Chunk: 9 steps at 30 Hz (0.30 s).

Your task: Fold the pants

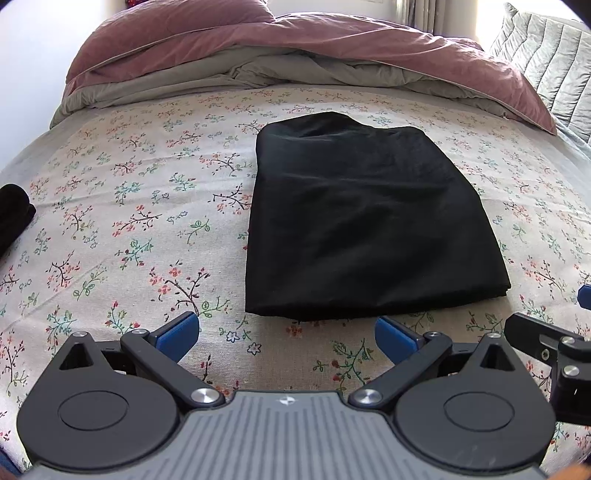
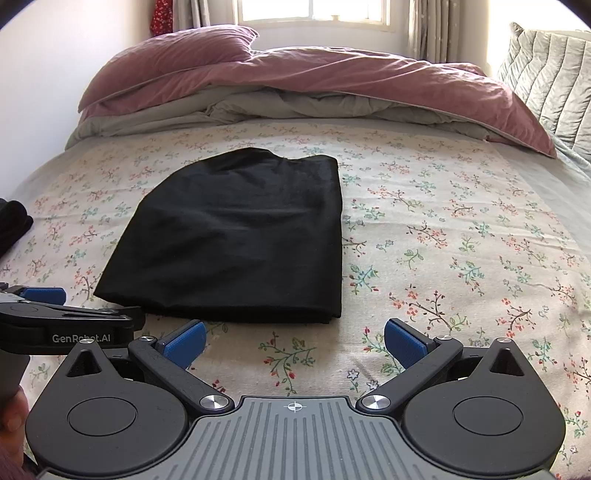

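The black pants lie folded into a compact rectangle on the floral bed sheet, seen again in the right wrist view as the same pants. My left gripper hovers open just short of their near edge, blue pads empty. My right gripper is open too, near the pants' front right corner, holding nothing. The left gripper's body shows at the left of the right wrist view, and part of the right gripper's body shows at the right of the left wrist view.
A pink and grey duvet is bunched across the far side of the bed. A quilted grey pillow stands at the far right. Another dark garment lies at the bed's left edge. A window sits behind.
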### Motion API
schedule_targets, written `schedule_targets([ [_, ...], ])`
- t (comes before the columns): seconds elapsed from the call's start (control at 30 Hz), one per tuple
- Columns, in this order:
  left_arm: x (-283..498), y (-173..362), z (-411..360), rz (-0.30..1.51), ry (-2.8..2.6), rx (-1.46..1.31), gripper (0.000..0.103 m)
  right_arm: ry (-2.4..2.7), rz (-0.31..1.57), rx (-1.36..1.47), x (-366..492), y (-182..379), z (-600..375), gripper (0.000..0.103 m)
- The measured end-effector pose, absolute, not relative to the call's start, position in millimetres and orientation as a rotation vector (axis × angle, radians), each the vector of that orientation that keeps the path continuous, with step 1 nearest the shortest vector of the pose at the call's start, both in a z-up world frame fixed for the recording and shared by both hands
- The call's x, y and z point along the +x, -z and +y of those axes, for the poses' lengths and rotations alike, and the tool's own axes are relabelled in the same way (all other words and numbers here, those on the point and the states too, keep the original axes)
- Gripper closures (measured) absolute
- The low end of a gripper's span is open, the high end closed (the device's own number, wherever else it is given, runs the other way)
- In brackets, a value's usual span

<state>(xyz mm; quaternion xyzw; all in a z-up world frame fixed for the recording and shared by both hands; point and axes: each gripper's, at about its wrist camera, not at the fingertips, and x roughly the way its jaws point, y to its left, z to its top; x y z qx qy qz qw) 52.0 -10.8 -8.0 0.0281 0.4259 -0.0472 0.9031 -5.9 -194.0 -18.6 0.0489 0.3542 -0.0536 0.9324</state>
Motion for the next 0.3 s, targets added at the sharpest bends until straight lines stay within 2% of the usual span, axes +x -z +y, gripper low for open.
schedule_targets([
  [0.3,52.1,7.7,-10.3,0.882,0.101,0.052,0.000,0.109,0.725,0.098,-5.4,19.4,-194.0,0.000],
])
